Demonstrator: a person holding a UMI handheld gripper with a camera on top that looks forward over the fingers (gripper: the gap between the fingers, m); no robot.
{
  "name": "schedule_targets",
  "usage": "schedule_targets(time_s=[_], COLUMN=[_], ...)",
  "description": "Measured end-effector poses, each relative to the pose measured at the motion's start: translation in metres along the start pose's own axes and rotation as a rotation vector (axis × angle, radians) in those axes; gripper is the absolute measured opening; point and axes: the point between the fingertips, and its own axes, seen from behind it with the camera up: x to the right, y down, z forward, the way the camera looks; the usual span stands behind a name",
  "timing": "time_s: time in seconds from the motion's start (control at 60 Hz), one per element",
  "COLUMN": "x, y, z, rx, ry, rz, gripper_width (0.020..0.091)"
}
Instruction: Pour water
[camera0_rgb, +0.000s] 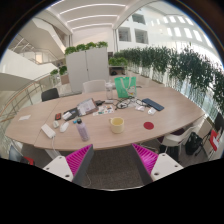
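A long oval wooden table (150, 122) lies ahead of me. On it stand a yellow cup (117, 125), a clear bottle with a purple tint (82, 129), and a green pitcher (123, 87) at the far side. My gripper (112, 160) hangs well short of the table's near edge, its pink pads (76, 160) spread wide apart. Nothing is between the fingers; only grey floor shows there.
A laptop (86, 107), papers, a dark book (153, 104), a red coaster (149, 126) and small clutter cover the table. Office chairs (49, 94) stand round it. White cabinets (88, 67) topped with plants and a green plant hedge (185, 68) lie beyond.
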Motion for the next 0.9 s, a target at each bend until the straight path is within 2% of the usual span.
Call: schedule_targets(time_s=[0.167, 0.367, 0.5, 0.617, 0.767, 0.9], x=[0.006, 0.009, -0.006, -0.039, -0.114, -0.171], y=[-0.005, -0.016, -0.004, 0.028, 0.056, 0.050], z=[-0.010, 0.009, 0.067, 0.133, 0.226, 0.304], rx=[0.034, 0.116, 0.212, 0.244, 0.285, 0.329], ry=[0.059, 0.044, -0.025, -0.122, -0.208, -0.237], rz=[-0.020, -0.061, -0.092, -0.109, -0.167, -0.163], gripper_width=[0.0836, 0.0840, 0.0835, 0.0834, 0.0836, 0.0827])
